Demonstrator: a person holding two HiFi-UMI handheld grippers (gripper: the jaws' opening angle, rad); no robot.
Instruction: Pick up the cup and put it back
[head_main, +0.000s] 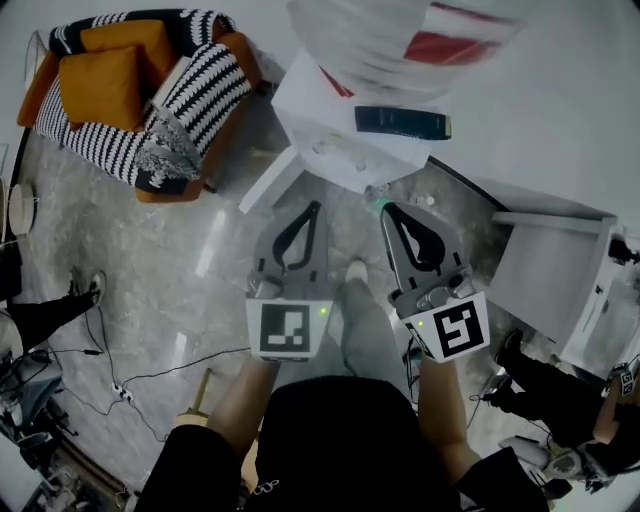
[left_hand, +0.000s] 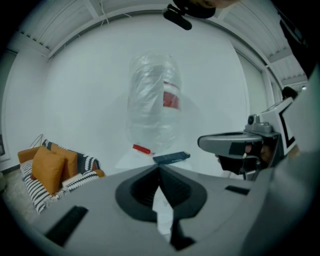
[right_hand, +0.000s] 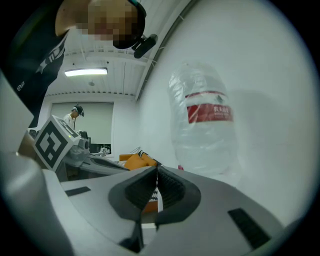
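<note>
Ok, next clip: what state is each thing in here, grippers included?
Left gripper: fingers shut, nothing between them.
Right gripper: fingers shut, empty.
Water bottle: upright.
Dark flat device: lying flat on the white table.
Armchair: unoccupied, orange cushions on it.
Cup: not seen in any view.

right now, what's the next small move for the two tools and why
Probably lift the right tool toward the white table and open it. Both it and the left tool are shut, empty and short of the table. No cup is plainly visible beside the water bottle and dark flat box.
</note>
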